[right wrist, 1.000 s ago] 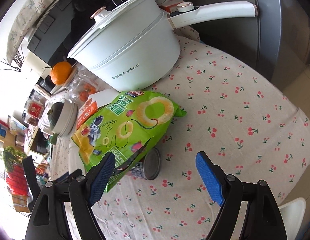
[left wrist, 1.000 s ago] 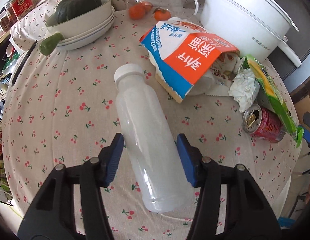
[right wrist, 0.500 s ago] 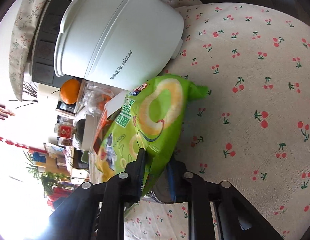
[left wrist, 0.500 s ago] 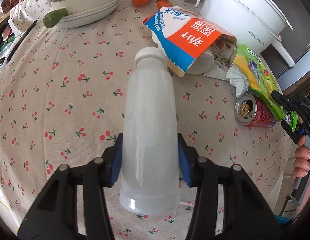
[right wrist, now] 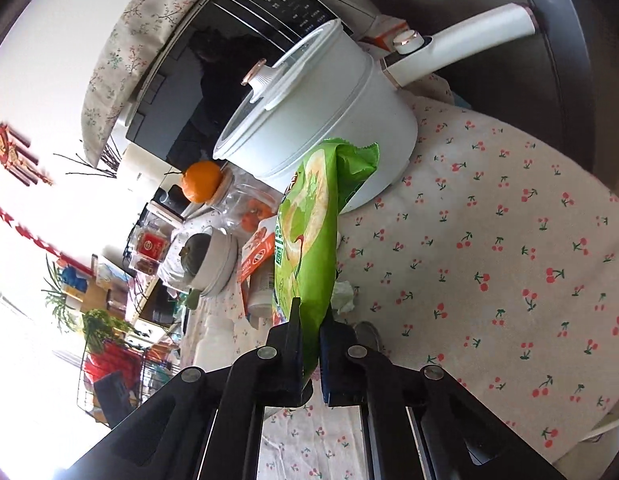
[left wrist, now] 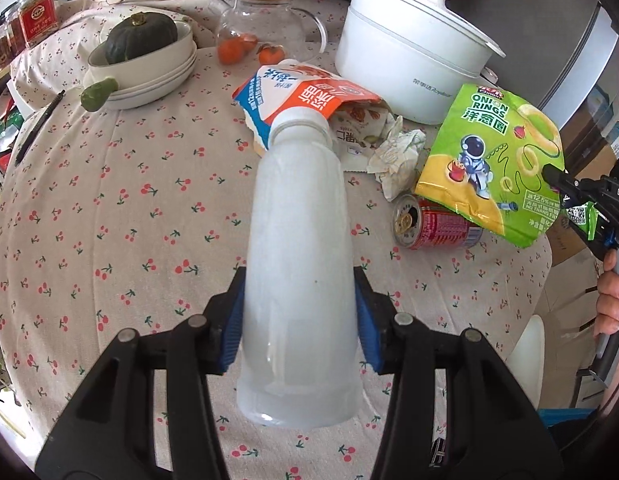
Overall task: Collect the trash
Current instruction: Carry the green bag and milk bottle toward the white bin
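Trash leaves the cherry-print tablecloth (left wrist: 109, 200): the plastic bottle (left wrist: 297, 272), lying flat a second ago, is now clamped in the left gripper (left wrist: 297, 320) and lifted, while the right gripper (right wrist: 309, 344) has pinched the green "ONION RINGS" bag (left wrist: 493, 160) clear. A red can (left wrist: 433, 224) and carton (left wrist: 305, 96) remain beside the "Royalstar" pot (left wrist: 409, 56).

A cloudy white plastic bottle (left wrist: 299, 264) with a white cap hangs off the cloth, cap toward 12 o'clock. At 2 o'clock a green onion-ring snack bag (left wrist: 495, 164) is lifted clear. Beneath it lies a red drink can (left wrist: 433, 222) on its side, opened end toward 9 o'clock. At 12 o'clock rest a crumpled tissue (left wrist: 397, 152) and a flattened milk carton (left wrist: 305, 96).
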`<action>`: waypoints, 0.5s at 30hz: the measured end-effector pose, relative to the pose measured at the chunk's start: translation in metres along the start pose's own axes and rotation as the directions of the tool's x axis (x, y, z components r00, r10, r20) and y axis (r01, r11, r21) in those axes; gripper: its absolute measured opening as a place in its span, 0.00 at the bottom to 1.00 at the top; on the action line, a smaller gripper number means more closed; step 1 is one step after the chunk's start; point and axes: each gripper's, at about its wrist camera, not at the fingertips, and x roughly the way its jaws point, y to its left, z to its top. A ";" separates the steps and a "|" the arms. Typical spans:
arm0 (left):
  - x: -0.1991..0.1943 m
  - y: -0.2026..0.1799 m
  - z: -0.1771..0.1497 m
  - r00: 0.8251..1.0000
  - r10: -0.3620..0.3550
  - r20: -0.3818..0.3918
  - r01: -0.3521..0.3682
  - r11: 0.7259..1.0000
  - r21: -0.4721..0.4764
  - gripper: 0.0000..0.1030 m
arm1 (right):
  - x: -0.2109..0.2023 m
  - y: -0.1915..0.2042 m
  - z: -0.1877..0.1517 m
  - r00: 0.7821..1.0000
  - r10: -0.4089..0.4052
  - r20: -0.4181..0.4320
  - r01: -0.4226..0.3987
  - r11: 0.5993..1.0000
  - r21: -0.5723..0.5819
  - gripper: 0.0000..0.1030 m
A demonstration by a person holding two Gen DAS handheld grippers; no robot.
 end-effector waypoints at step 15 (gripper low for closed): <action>-0.025 -0.080 -0.050 0.996 -0.084 -0.012 0.084 0.971 0.223 0.49 | -0.122 -0.019 -0.053 0.979 -0.204 -0.011 0.202 0.973 -0.116 0.06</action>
